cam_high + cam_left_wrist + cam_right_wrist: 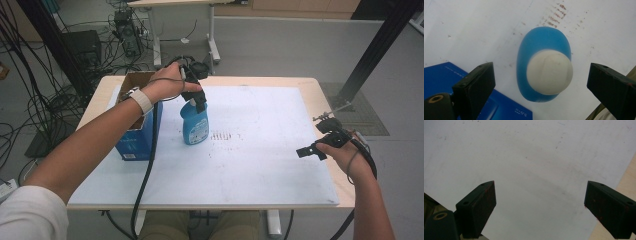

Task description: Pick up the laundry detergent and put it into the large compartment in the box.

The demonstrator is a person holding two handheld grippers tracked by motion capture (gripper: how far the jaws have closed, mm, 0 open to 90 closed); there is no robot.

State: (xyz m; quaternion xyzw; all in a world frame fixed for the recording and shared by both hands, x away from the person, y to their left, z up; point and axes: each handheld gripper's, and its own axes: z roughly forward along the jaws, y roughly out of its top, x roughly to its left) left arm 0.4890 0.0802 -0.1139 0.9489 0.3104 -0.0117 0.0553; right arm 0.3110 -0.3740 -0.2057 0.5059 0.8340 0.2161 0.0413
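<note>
High view looks forward and down over the white-topped wooden worktop. Left gripper view stares straight down, close on the blue plastic bottle with the white round cap, which the high view shares. Right gripper view faces bare white surface, close.

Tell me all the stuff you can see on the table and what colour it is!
bottle: one, blue with a white cap, upright on the mat beside the box
box: one, blue cardboard, open top, left edge of the table
mat: one, white, covering the table, with small reddish specks
table: one, light wood
left gripper: black, open, above the bottle's cap
right gripper: black, open, over the mat's right side
</note>
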